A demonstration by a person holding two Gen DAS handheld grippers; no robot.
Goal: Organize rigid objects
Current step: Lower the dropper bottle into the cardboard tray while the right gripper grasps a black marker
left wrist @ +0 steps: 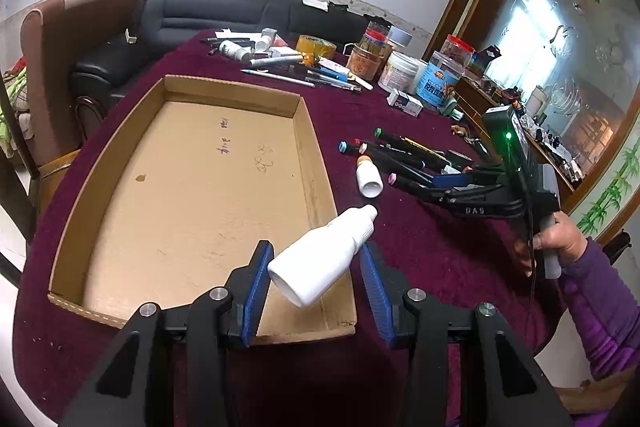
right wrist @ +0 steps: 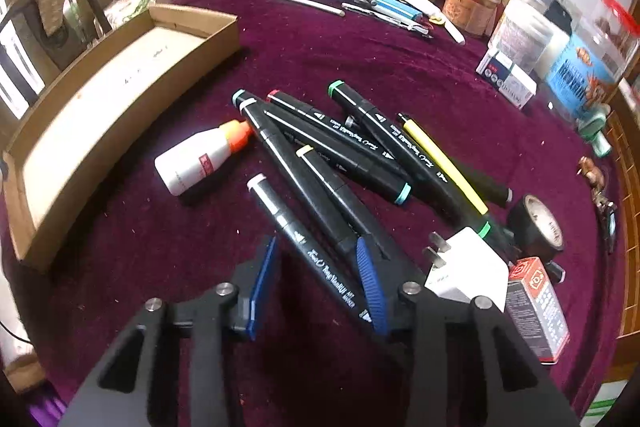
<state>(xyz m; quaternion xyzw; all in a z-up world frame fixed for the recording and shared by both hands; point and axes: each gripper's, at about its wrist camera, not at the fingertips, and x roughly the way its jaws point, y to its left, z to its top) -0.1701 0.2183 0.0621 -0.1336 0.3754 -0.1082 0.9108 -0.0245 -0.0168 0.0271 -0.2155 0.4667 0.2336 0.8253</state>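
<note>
The worktop (right wrist: 360, 59) wears a dark red velvet cloth. A shallow cardboard tray (left wrist: 308, 155) lies on it. Beside the tray's long wall rests a small white bottle (right wrist: 192, 163) with an orange cap, touching a loose heap of black markers (right wrist: 320, 147) and a yellow pen (right wrist: 444, 163). Near them lie a roll of black tape (right wrist: 536, 223), a white plug (right wrist: 464, 267) and a small red box (right wrist: 536, 307). At the far edge: pens (left wrist: 304, 71), a roll of brown tape (left wrist: 316, 47) and several jars (left wrist: 436, 83).
</note>
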